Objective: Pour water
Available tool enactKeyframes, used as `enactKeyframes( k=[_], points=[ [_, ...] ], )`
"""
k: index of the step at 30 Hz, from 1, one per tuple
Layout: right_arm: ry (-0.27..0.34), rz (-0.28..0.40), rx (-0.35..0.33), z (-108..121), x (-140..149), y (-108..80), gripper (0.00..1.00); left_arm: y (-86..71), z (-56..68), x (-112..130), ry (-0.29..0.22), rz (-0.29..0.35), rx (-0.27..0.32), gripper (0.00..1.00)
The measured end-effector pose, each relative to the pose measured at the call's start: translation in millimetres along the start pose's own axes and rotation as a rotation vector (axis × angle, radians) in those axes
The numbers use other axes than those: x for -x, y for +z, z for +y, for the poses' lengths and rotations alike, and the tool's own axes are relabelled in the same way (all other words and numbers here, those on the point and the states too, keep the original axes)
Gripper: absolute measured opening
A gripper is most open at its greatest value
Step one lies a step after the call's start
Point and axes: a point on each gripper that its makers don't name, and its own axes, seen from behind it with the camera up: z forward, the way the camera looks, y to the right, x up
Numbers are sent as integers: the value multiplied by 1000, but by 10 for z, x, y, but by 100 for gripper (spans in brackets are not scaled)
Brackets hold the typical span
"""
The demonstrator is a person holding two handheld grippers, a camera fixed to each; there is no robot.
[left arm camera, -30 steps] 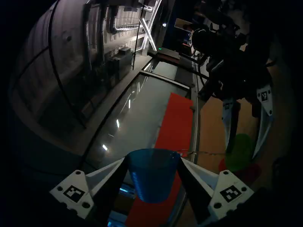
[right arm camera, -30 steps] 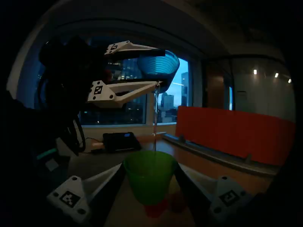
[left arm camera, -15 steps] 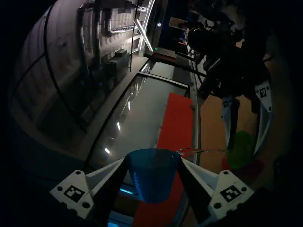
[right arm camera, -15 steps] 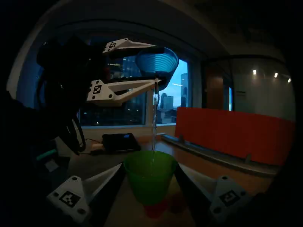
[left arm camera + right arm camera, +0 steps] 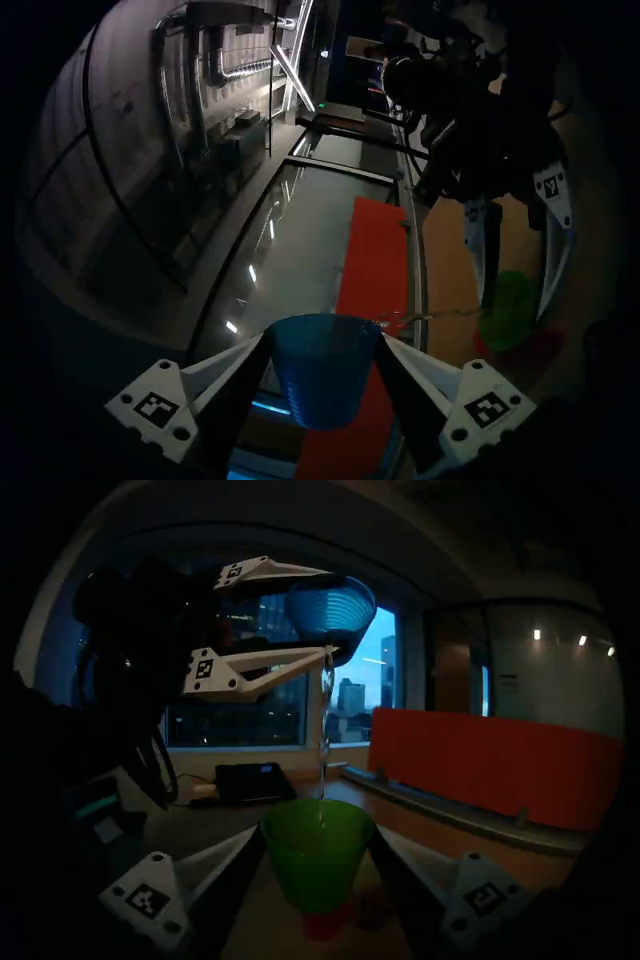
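While the left gripper (image 5: 336,616) clamps a blue cup (image 5: 330,608) between both fingers, that cup hangs tilted directly above the green cup (image 5: 318,864), its rim tipped down. A thin stream of water (image 5: 323,736) falls from the blue rim into the green cup's open mouth. The right gripper (image 5: 318,832) holds the green cup upright, a finger pressed on each side. A red object (image 5: 324,924) shows just beneath the green cup's base.
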Motion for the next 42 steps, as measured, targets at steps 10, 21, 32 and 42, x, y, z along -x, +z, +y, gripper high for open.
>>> enactKeyframes(
  k=[10, 21, 32, 42],
  points=[
    [-2, -1, 2, 4, 0, -7, 91, 25, 21, -26, 36, 4, 0, 88],
    [-1, 4, 5, 25, -8, -23, 91, 40, 0, -71, 90, 11, 5, 88],
    [0, 6, 7, 50, 3, -33, 91, 75, -43, -129, 154, 24, -3, 88],
    [1, 6, 11, 71, 0, -48, 91, 98, -37, -168, 217, 28, -9, 88]
  ],
)
